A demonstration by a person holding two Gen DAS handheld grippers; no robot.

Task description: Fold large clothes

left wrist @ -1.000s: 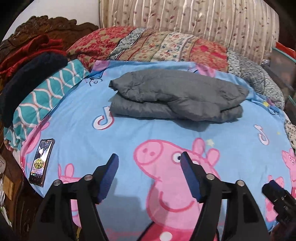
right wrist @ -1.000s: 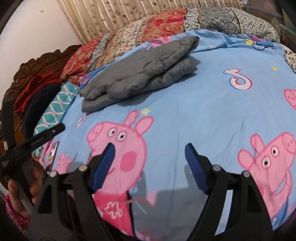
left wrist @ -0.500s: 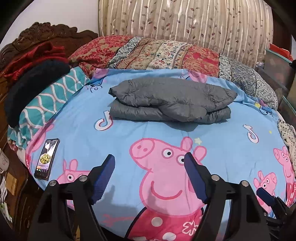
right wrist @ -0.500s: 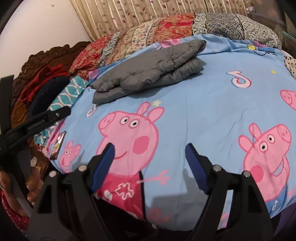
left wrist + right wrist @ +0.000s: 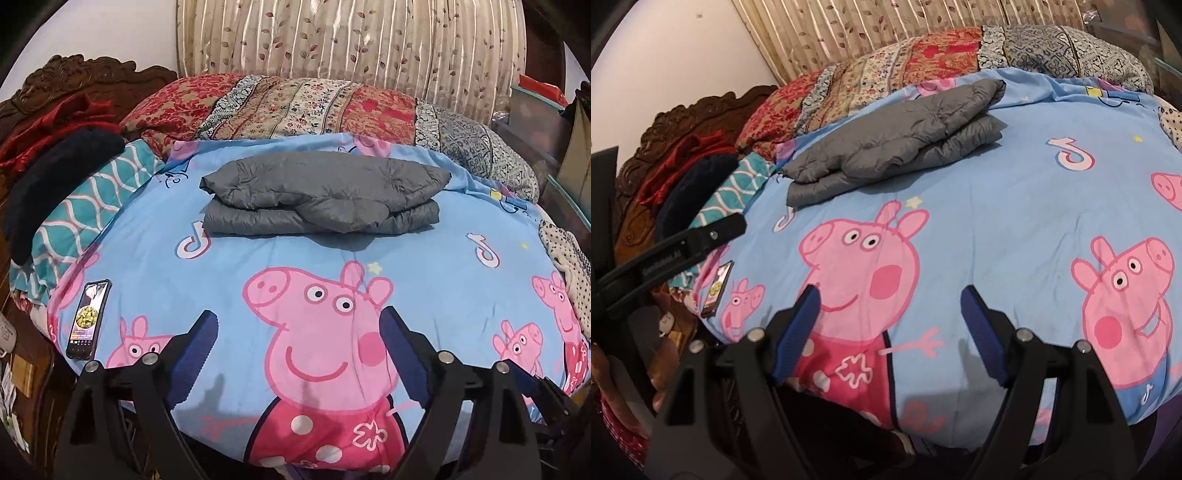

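Blue pads line the 2 fingers of the left gripper (image 5: 297, 332), whose jaws have just been opening and now stand spread wide with nothing between them, above the near edge of the bed. The right gripper (image 5: 890, 306) is spread as well, its blue pads apart and empty over the same near edge. Under both lies a light blue bedsheet (image 5: 258, 258) printed with pink cartoon pigs and musical-note logos. A phone (image 5: 88, 319) with a lit screen rests on the sheet near its left edge. Farther out, toward the middle-back of the bed, the grey puffy jacket (image 5: 321, 197) lies folded into a thick bundle, well apart from both grippers; in the right wrist view it sits up and left of centre (image 5: 897, 140). Left of it is a teal wave-patterned cloth (image 5: 88, 206), with a dark navy item (image 5: 55, 173) and red fabric (image 5: 55, 125) beside a carved wooden headboard (image 5: 85, 77). Behind the jacket runs a patchwork floral quilt (image 5: 314, 107), and behind that a beige leaf-print curtain (image 5: 351, 40). At the left edge of the right wrist view, a person's hand (image 5: 631, 380) holds the black frame of the other gripper.
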